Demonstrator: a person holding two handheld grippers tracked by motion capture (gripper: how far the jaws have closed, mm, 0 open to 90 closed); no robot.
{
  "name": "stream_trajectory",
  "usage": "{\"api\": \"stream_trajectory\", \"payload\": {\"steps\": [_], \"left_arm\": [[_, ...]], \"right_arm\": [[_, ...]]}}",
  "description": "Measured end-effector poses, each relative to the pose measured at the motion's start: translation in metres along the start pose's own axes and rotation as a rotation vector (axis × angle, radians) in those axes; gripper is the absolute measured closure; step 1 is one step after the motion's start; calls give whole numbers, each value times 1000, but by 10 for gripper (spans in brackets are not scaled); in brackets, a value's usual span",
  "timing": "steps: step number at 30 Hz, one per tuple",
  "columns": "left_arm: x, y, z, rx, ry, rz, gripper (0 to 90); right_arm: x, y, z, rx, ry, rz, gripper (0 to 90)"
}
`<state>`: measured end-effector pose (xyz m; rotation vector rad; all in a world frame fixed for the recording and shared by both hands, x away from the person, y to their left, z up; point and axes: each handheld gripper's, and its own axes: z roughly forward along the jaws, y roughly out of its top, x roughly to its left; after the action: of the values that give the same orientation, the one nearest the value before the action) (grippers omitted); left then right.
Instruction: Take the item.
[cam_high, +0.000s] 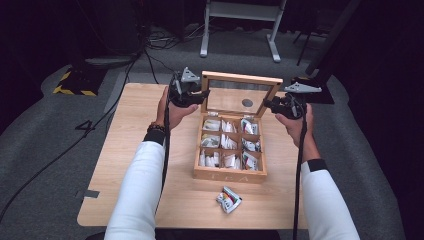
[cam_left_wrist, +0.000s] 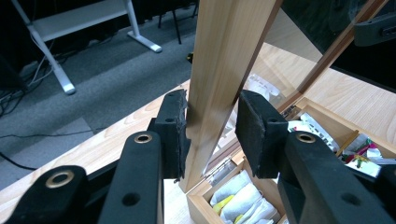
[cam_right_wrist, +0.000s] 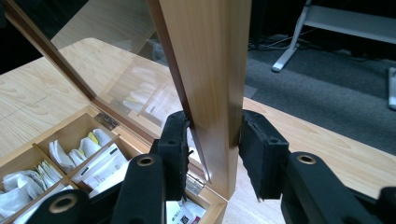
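A wooden tea box stands open mid-table, its compartments full of several tea bags. Its glass-paned lid stands upright at the back. My left gripper holds the lid's left frame rail: one pad lies flat on the wood, and the other touches it at its upper corner. My right gripper is shut on the right rail, with both pads against the wood. A loose tea packet lies in front of the box.
The light wooden table ends close behind the lid. Beyond it is grey carpet with cables and a white desk frame. A person's white-sleeved forearms come in on either side of the box.
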<state>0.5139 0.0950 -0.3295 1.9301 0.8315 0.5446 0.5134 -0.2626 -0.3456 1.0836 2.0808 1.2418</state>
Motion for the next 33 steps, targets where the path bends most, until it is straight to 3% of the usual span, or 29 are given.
{"api": "stream_trajectory", "payload": {"steps": [5, 19, 33], "left_arm": [[-4, 2, -6, -11, 6, 9, 621], [-14, -3, -22, -20, -24, 51, 615], [-25, -13, -35, -13, -31, 103, 614]], "right_arm": [[3, 3, -7, -44, -5, -21, 629], [12, -3, -22, -26, 12, -73, 628], [22, -15, -34, -58, 21, -78, 608]]}}
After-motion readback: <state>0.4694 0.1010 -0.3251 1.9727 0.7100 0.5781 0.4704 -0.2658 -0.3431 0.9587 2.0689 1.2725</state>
